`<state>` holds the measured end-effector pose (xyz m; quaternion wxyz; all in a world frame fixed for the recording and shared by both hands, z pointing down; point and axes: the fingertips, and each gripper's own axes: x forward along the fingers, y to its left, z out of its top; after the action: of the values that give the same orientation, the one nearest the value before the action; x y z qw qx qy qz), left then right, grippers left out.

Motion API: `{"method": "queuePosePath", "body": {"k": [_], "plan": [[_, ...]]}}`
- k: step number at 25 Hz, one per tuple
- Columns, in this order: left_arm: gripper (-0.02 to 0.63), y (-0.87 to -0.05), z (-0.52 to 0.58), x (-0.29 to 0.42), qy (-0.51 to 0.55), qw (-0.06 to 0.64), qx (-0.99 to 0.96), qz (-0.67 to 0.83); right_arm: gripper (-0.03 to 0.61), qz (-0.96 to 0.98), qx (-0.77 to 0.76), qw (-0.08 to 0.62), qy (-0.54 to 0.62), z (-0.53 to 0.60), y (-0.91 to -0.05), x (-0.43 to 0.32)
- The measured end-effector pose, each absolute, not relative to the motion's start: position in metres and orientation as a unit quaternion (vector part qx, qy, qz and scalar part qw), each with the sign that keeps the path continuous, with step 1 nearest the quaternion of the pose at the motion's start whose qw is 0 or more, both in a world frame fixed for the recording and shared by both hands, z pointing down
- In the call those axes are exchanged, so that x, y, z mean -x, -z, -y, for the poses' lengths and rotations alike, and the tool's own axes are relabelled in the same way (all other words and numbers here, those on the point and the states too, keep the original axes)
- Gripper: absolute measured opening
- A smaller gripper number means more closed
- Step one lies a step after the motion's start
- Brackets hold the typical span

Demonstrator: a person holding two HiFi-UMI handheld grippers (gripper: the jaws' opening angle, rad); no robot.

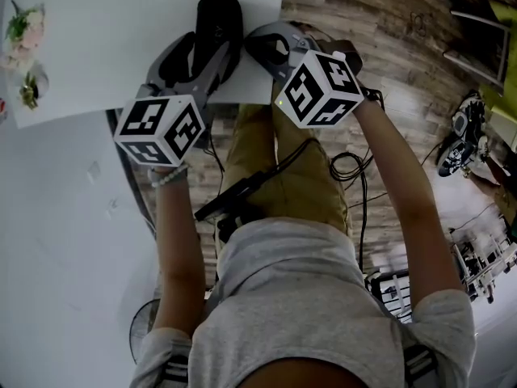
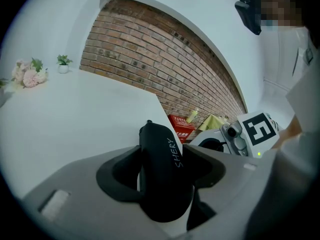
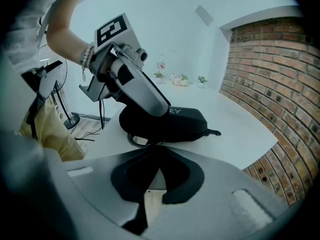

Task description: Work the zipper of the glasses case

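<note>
Glasses case is clamped across its width between the jaws of the left gripper, seen closed on the black shell in the left gripper view, with the lettered face turned toward the right side. The right gripper is seen with its jaws brought together at the tips, just beside the near edge of the case. Whether anything thin is pinched there cannot be made out. A metal ring is seen at that near edge, and a small dark tab projects from the far end, well apart from the right jaws.

The case is held low over the white table, near its corner, and appears to rest on it. A brick wall and a cluster of flowers are seen beyond.

Several risks are judged from here. If the tab is the zipper pull, it would be missed entirely by jaws closed at the opposite end. If the ring were tugged instead, the smooth shell could be twisted or slid out of the left grip. Being so near the table edge, a released case could be dropped to the floor.
</note>
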<state>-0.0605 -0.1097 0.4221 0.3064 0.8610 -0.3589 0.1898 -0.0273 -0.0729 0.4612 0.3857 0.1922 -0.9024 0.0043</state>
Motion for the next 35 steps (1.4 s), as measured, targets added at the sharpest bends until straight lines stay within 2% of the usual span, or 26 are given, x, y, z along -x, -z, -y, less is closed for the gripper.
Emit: {"method": "queuePosePath", "body": {"k": [35], "plan": [[0.278, -0.422, 0.111, 0.061, -0.187, 0.302, -0.866, 0.353, 0.008, 0.889, -0.241, 0.387, -0.045, 0.011, -0.466, 0.081]]}}
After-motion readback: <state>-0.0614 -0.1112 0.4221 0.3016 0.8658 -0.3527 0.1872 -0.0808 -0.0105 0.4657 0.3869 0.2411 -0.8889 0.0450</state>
